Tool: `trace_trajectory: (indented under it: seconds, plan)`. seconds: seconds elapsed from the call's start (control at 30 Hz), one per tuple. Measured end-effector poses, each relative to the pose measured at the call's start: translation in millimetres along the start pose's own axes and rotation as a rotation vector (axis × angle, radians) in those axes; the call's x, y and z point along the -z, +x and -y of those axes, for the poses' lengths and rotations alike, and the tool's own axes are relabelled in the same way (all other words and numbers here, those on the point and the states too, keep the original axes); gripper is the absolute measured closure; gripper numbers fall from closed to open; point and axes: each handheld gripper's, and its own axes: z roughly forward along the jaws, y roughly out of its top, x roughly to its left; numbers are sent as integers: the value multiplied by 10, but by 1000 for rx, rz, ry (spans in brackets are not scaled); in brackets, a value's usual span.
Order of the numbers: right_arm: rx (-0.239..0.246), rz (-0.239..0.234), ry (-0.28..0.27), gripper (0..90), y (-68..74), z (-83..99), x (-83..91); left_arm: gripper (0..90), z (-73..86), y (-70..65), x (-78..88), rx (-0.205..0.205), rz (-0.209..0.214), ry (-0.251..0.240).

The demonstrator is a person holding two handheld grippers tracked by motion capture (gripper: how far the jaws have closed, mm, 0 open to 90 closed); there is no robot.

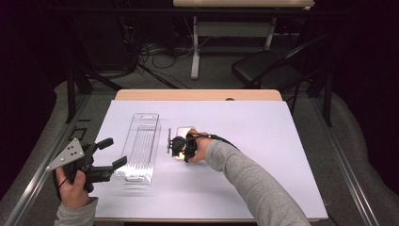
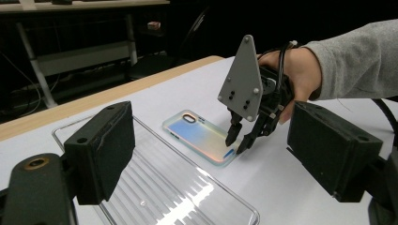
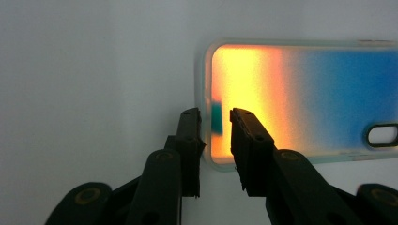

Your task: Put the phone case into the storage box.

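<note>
Iridescent phone case (image 2: 202, 137) lying flat on the white table (image 1: 263, 141), just beside a clear plastic tray (image 1: 139, 146). Right gripper (image 3: 216, 124) lowered over the case's end edge, 2 jaws slightly parted and straddling the rim, not clamped. Left gripper (image 1: 110, 155) held near the table's left edge beside the tray, jaws spread wide, holding nothing.

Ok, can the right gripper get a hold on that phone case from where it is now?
Probably yes. The right gripper is already at the phone case, its jaws slightly apart and straddling the short end's rim. Nothing lies between them, and the clear tray sits apart to the side.
</note>
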Motion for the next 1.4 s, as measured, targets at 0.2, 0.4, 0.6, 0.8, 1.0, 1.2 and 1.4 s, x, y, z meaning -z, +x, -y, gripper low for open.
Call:
trace_trajectory:
  seconds: [0.2, 0.4, 0.6, 0.8, 1.0, 1.2, 1.4]
  plan:
    - [13, 3, 13, 753, 9, 0, -41, 156, 0, 1, 2, 1, -1, 0]
    - [1, -3, 27, 777, 17, 8, -71, 156, 0, 0, 3, 1, 0, -1]
    - [5, -9, 34, 807, 12, 7, -73, 156, 5, 5, -3, 0, -1, 4]
    - [4, -5, 25, 819, 7, 11, -79, 156, 6, 6, 0, 2, -2, 2]
    - [15, -44, 103, 839, -12, -14, -25, 156, 6, 5, -1, 1, -1, 4]
    - [1, -18, 27, 865, 10, 11, -75, 156, 11, 8, -5, 4, -3, 4]
    - [-3, -20, 29, 868, 6, 10, -74, 156, 11, 8, -4, 2, -4, 5]
